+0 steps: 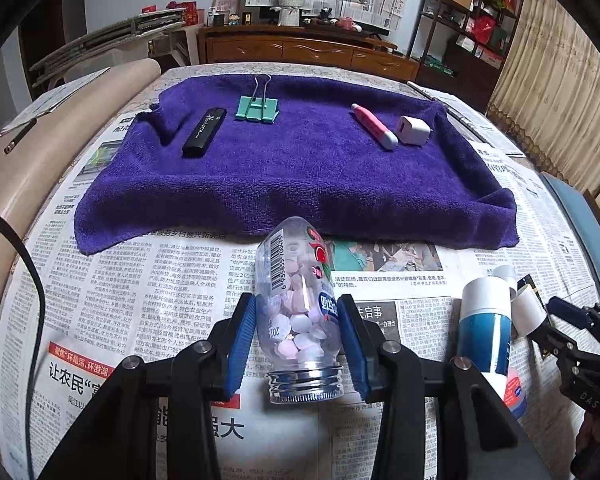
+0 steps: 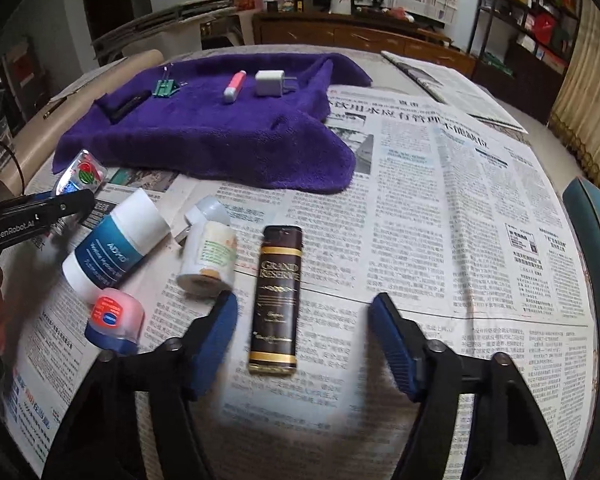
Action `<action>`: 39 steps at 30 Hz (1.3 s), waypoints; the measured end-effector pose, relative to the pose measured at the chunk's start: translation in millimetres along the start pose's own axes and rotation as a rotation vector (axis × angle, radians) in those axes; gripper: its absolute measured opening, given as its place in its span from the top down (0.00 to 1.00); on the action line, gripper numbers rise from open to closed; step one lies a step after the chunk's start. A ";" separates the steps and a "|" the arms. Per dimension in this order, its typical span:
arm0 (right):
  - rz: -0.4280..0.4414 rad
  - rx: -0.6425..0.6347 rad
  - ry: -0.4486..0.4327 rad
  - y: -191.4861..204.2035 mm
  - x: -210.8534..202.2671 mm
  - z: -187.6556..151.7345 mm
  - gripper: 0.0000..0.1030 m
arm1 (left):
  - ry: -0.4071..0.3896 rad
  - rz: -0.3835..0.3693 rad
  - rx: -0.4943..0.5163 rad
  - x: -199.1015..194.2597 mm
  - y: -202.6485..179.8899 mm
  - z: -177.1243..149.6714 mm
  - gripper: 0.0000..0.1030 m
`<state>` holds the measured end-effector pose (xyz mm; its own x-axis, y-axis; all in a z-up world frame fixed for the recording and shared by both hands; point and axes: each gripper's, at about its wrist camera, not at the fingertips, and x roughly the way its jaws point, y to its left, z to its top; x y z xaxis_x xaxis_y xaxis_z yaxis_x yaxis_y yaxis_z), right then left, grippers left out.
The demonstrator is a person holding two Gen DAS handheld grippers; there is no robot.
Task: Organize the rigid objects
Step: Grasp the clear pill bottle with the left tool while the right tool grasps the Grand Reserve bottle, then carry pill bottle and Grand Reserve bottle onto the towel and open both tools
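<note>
Left gripper [image 1: 296, 336]: blue pads clamped on the clear plastic candy bottle [image 1: 296, 304], its uncapped neck toward the camera, base toward the purple towel [image 1: 300, 168].
Right gripper [image 2: 304, 344]: jaws apart, nothing pressed between them.
Next thing, by my judgement: dark brown rectangular box with gold lettering [image 2: 278, 300], flat on the newspaper [image 2: 460, 220].
Long axis: runs away from the camera, along the fingers, lower end between the pads, nearer the left pad.
Nearer hand: right.
</note>
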<state>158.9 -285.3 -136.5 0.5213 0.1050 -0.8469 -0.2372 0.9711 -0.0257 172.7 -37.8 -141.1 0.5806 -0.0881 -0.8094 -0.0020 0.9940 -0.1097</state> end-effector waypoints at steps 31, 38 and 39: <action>0.063 0.104 -0.067 5.3 -26.0 28.3 0.78 | -0.043 -0.026 -0.048 -33.8 34.0 9.2 0.62; 0.075 0.101 -0.071 13.9 -28.0 40.3 0.77 | -0.044 -0.030 -0.041 -35.7 38.7 28.6 0.62; 0.077 0.101 -0.076 15.5 -28.8 43.3 0.77 | -0.044 -0.032 -0.038 -35.7 39.2 32.2 0.62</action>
<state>175.7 -264.0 -89.6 0.5666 0.1918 -0.8013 -0.1968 0.9759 0.0944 178.1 6.4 -97.9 0.6161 -0.1156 -0.7791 -0.0137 0.9875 -0.1573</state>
